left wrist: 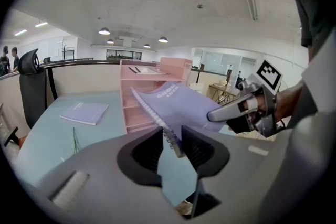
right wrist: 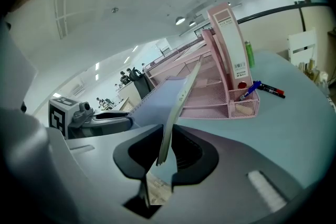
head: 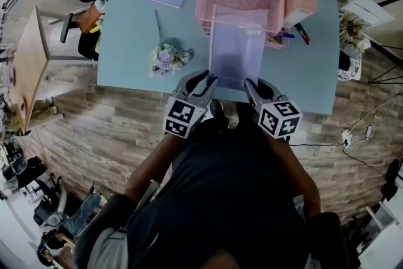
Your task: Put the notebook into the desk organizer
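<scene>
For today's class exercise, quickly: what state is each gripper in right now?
Left gripper: closed on the purple spiral notebook, at its spiral-bound near corner.
Right gripper: closed on the same notebook's other near corner.

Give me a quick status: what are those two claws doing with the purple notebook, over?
Both shut: left gripper and right gripper on the lilac spiral-bound notebook, near corners. Notebook aloft, far edge at pink mesh desk organizer. No obstruction seen between.

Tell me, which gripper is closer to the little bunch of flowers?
Left. The left gripper is just beside the flowers; the right gripper holds the other corner of the notebook, farther off.
</scene>
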`<state>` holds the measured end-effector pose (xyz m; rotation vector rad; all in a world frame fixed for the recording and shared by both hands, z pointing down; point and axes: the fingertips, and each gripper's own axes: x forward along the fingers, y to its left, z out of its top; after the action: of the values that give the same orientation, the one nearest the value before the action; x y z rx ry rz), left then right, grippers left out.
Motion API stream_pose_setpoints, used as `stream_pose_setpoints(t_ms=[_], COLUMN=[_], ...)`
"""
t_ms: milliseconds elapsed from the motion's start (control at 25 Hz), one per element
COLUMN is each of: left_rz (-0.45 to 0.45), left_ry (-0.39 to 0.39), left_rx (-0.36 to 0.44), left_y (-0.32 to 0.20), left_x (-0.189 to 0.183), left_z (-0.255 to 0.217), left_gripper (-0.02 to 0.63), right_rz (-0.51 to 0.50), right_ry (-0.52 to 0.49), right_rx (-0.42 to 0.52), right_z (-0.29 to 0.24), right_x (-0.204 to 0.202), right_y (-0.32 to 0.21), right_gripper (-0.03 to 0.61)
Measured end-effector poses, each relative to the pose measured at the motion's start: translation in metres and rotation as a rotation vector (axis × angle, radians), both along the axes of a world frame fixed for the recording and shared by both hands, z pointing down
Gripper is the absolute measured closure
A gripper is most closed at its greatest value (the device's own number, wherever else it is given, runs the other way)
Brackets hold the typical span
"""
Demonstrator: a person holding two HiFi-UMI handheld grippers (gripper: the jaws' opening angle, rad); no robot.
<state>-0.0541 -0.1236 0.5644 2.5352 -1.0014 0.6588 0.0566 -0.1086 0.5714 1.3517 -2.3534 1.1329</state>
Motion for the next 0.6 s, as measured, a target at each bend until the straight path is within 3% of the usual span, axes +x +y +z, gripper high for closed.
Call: stream_pose_setpoints(t_ms=[600], left_rz=[-0.064], left_ry=[-0.006], left_rx=[-0.02], left_y=[-0.063], left_x=[0.003], left_z=[0.016], left_gripper=[0.446], right_rz=[0.085], right_ry=[-0.08], right_rx=[-0.035], right_z=[0.008], right_x=[0.018], right_y=[-0.061], right_gripper=[0.537])
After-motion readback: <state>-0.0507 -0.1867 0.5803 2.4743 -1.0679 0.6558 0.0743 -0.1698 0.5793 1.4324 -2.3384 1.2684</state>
